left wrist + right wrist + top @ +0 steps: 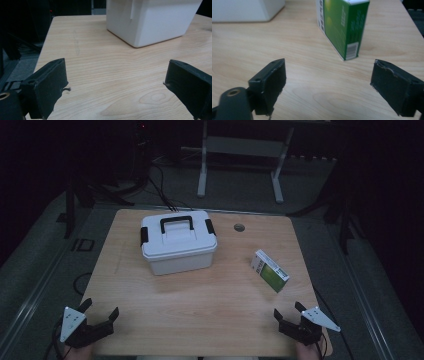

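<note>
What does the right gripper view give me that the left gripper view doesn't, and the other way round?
Right gripper view: the green carton standing upright just ahead of the open right gripper, nothing between its jaws. Left gripper view: one corner and two side walls of the white box, ahead and to the right of the open left gripper. Both: the wooden table and part of the white box.

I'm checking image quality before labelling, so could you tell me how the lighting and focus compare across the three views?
High view: dim overall, surroundings nearly black, white storage box and green carton still legible. Left gripper view: brighter, near jaws soft. Right gripper view: carton print slightly blurred, faint shadow beside it.
</note>
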`<state>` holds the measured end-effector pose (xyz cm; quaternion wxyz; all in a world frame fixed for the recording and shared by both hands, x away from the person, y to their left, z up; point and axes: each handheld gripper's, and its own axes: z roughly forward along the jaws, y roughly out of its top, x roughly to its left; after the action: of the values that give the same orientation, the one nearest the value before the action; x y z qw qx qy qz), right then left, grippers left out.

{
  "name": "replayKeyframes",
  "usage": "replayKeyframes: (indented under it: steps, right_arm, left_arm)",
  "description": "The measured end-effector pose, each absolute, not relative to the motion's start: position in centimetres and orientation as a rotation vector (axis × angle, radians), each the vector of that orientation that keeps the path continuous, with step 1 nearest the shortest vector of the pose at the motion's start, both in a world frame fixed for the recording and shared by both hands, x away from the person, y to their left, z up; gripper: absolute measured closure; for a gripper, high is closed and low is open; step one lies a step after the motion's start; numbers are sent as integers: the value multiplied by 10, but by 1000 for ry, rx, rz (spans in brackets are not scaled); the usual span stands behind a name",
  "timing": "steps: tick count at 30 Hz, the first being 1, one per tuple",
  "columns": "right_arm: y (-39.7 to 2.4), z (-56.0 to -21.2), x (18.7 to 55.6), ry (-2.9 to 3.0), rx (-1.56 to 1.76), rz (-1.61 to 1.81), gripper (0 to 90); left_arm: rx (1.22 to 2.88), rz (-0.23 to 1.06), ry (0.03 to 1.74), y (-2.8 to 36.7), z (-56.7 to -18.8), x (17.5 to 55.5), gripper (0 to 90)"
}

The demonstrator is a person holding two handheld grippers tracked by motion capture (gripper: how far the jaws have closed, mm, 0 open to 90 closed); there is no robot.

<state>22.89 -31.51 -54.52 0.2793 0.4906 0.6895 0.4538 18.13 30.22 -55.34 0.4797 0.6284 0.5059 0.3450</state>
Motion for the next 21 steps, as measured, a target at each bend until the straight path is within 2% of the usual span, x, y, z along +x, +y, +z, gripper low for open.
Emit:
replayKeyframes:
  steps: [3, 7, 12, 15, 21]
  right_arm:
    - [-309, -540, 226, 1865, 1278, 1293, 125]
    - [-298, -536, 227, 1900, 1226, 1309, 131]
    - [-282, -534, 231, 1961, 1173, 1367, 149]
    - [-266, -535, 240, 2026, 1119, 1363, 187]
    - [-244, -534, 264, 2094, 1086, 1355, 214]
  left_arm:
    - [1562, 837, 1225, 299, -549, 183, 40]
    - [1607, 754, 1251, 293, -547, 190, 39]
    - [1612, 736, 1268, 284, -543, 197, 32]
    - [1646, 665, 1230, 277, -544, 205, 56]
    - [1670, 649, 1207, 271, -543, 218, 57]
